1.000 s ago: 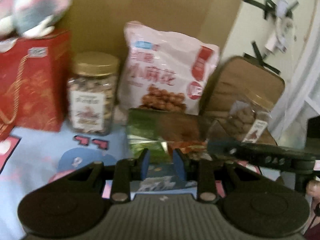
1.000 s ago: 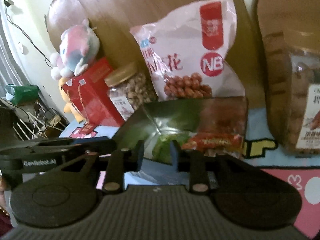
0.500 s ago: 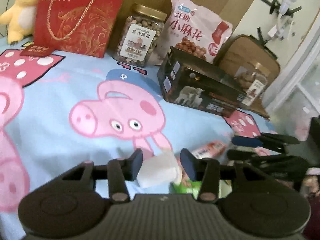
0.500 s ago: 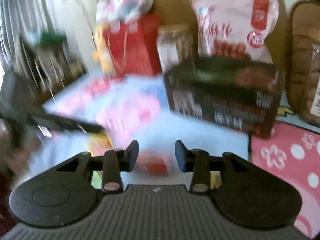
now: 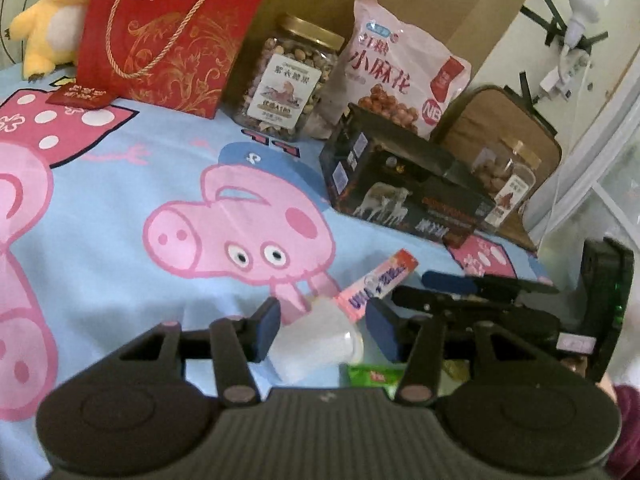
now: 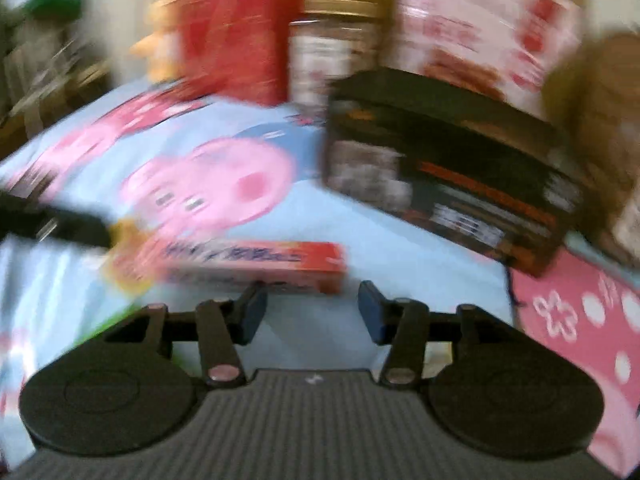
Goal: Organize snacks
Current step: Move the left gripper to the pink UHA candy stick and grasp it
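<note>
A white cup (image 5: 316,346) lies on its side on the pig-print cloth between the fingers of my open left gripper (image 5: 326,330), not clamped. A pink and red snack stick pack (image 5: 376,285) lies just beyond it, and a green packet (image 5: 370,376) lies under my right finger. My right gripper (image 5: 448,280) reaches in from the right, beside the pack. In the blurred right wrist view my right gripper (image 6: 312,312) is open and empty just short of the pink and red pack (image 6: 256,266). The left gripper's finger (image 6: 56,226) shows at the left.
At the back stand a red gift bag (image 5: 168,32), a nut jar (image 5: 288,84), a pink snack bag (image 5: 396,84), a dark box (image 5: 404,192), a second jar (image 5: 508,184) and a tan case (image 5: 500,136). A yellow plush (image 5: 48,16) sits far left.
Both grippers have pulled back from the dark box and dropped low over the cloth. The left one now straddles the white cup; the right one has opened wider near the stick pack.
</note>
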Demonstrator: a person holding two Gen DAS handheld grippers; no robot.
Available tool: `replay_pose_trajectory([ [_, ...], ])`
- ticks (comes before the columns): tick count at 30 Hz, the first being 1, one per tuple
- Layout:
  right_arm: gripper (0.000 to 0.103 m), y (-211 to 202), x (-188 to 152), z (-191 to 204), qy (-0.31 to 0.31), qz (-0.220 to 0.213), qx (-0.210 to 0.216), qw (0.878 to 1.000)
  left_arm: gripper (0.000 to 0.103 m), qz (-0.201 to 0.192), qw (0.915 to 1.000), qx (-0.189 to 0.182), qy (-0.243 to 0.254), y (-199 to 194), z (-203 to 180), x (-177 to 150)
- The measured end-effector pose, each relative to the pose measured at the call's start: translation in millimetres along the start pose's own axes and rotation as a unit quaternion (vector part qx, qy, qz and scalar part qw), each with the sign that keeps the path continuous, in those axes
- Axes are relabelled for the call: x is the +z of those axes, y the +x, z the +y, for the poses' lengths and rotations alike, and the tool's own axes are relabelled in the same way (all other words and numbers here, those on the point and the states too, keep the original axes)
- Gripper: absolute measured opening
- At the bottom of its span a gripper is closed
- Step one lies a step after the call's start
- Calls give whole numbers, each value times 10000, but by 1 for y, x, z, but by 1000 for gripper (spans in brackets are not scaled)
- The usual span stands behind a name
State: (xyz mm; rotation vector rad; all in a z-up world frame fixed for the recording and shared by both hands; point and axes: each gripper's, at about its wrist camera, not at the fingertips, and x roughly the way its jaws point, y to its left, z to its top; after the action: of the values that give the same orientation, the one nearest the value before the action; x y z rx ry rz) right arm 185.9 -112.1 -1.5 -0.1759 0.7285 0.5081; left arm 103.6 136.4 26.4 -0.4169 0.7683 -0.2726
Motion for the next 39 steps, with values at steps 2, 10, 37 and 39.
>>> replay_pose_trajectory([
  [2, 54, -4, 1, -4, 126, -35, 150, 9998, 53, -49, 10000, 41, 46, 0, 0, 6],
  [10, 57, -7, 1, 10, -503, 120, 490, 9975, 53, 458, 9961, 44, 748, 34, -24, 30],
  [37, 55, 39, 57, -24, 1594, 0, 956, 9826, 46, 54, 9964, 609, 580, 28, 14, 56],
  [39, 55, 47, 58, -24, 1748, 83, 1086, 9786, 44, 118, 9991, 402, 22, 24, 30, 54],
])
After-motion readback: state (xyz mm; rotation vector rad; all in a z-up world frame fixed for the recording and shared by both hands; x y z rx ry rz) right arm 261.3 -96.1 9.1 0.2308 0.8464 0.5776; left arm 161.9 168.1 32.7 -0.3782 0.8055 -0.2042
